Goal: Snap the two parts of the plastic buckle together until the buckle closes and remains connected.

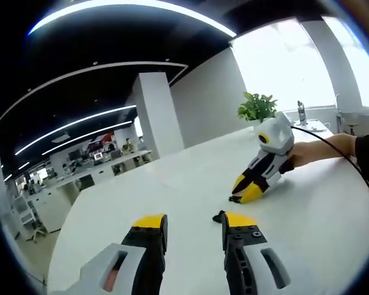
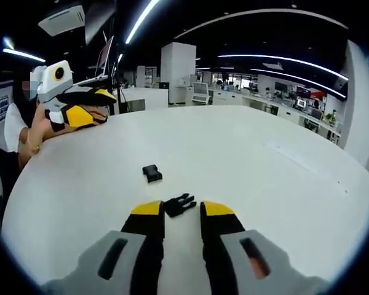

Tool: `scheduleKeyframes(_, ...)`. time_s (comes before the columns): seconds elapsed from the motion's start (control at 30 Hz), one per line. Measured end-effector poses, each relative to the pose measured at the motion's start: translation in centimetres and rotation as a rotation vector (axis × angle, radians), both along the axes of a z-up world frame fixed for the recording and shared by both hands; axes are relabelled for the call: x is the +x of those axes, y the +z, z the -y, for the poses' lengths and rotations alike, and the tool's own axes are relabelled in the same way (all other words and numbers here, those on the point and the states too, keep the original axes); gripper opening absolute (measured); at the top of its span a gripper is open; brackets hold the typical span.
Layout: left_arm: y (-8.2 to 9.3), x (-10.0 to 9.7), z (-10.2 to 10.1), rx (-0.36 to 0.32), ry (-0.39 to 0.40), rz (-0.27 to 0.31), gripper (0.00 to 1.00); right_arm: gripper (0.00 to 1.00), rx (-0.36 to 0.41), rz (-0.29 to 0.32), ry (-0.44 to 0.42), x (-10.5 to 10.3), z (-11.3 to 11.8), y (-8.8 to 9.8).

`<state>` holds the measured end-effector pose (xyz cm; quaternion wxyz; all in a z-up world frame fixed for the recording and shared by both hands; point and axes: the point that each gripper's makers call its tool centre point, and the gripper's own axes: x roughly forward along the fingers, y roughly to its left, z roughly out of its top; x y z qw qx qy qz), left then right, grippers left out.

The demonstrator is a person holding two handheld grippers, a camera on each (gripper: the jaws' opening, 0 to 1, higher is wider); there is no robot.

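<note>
Left gripper view, left to right: open-plan office with desks (image 1: 80, 175) far off at left, white square pillar (image 1: 155, 114) behind, round white table (image 1: 172, 190) across the middle. Left gripper (image 1: 194, 224) low in frame, yellow-tipped jaws spread, nothing between them. Small black buckle piece (image 1: 219, 216) on the table just beside the inner edge of the right-hand jaw tip — touching or not, cannot tell. Right gripper (image 1: 245, 189) further out on the table, tips down at the surface, a second small black piece (image 1: 234, 198) at its tips; from this angle cannot tell whether those jaws pinch it. Hand (image 1: 304, 153) and forearm behind that gripper, black cable (image 1: 350, 166) trailing off. Potted plant (image 1: 257, 107) at the table's far edge by the bright window.

Right gripper view, left to right: left gripper (image 2: 86, 104) raised at upper left over the table edge, held by a hand (image 2: 40, 132) with a bracelet. Female buckle half (image 2: 152, 173) — small black block — flat on the white table, apart from the pronged half. Male buckle half (image 2: 179, 204), prongs visible, lying at the tips of the right gripper (image 2: 179, 212), between the spread jaws, not clamped. Rows of desks (image 2: 277, 101) at far right.
</note>
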<state>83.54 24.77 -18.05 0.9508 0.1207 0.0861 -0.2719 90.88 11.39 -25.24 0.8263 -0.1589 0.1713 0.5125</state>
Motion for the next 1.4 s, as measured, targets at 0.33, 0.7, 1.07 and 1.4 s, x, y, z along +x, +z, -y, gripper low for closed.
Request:
scheduleKeyframes(0.33, 0.0, 0.0, -0.1, 0.001, 0.001, -0.002, 0.36, 0.22, -0.011, 0.019, -0.045, 0.7, 1.0, 0.1)
scheduleKeyframes(0.7, -0.1, 0.0, -0.2, 0.002, 0.005, -0.007, 0.36, 0.21, 0.079, -0.068, -0.105, 0.9, -0.1, 0.1)
scheduleKeyframes(1.07, -0.2, 0.0, -0.1, 0.004, 0.004, -0.01, 0.36, 0.18, 0.068, -0.031, -0.123, 1.7, 0.6, 0.2)
scheduleKeyframes(1.4, -0.4, 0.0, 0.0, 0.007, 0.003, -0.015, 0.36, 0.14, 0.085, -0.021, -0.126, 2.0, 0.4, 0.1)
